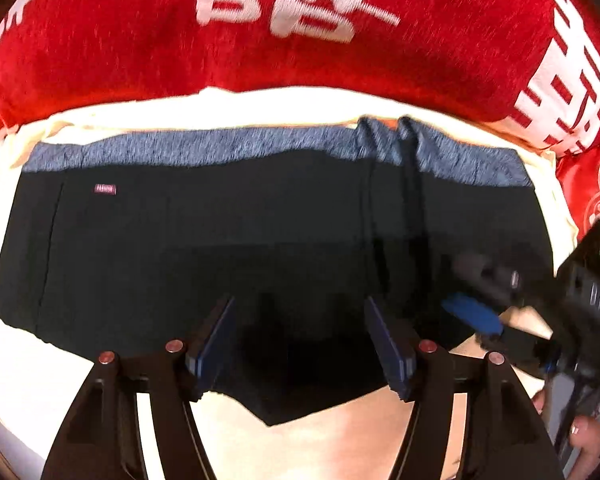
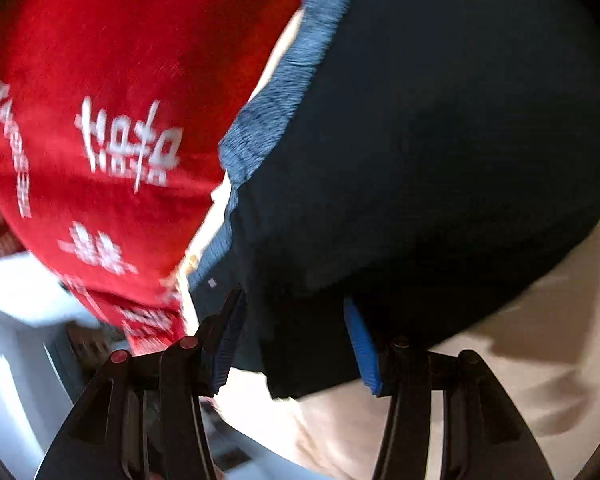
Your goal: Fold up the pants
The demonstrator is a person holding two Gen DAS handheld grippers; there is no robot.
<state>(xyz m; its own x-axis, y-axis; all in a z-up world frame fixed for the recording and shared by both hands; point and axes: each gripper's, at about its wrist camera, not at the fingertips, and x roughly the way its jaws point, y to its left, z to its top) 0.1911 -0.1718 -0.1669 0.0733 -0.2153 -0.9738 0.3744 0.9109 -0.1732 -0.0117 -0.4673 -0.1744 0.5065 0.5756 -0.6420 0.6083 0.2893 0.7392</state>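
Observation:
Black pants (image 1: 220, 248) with a grey-blue waistband (image 1: 228, 146) lie folded on a cream sheet (image 1: 260, 106). My left gripper (image 1: 300, 336) is open above the near edge of the pants, its blue pads wide apart with black cloth between and below them. My right gripper (image 2: 296, 340) is open over a corner of the same pants (image 2: 440, 140); cloth lies between its fingers, which do not pinch it. The right gripper also shows at the right edge of the left wrist view (image 1: 476, 312), blurred, beside the pants' right corner.
A red blanket with white characters (image 1: 260, 40) lies bunched behind the pants and shows in the right wrist view (image 2: 100, 140). The person's hand (image 1: 584, 436) is at the lower right. The bed edge and a pale floor (image 2: 16, 360) lie to the left in the right wrist view.

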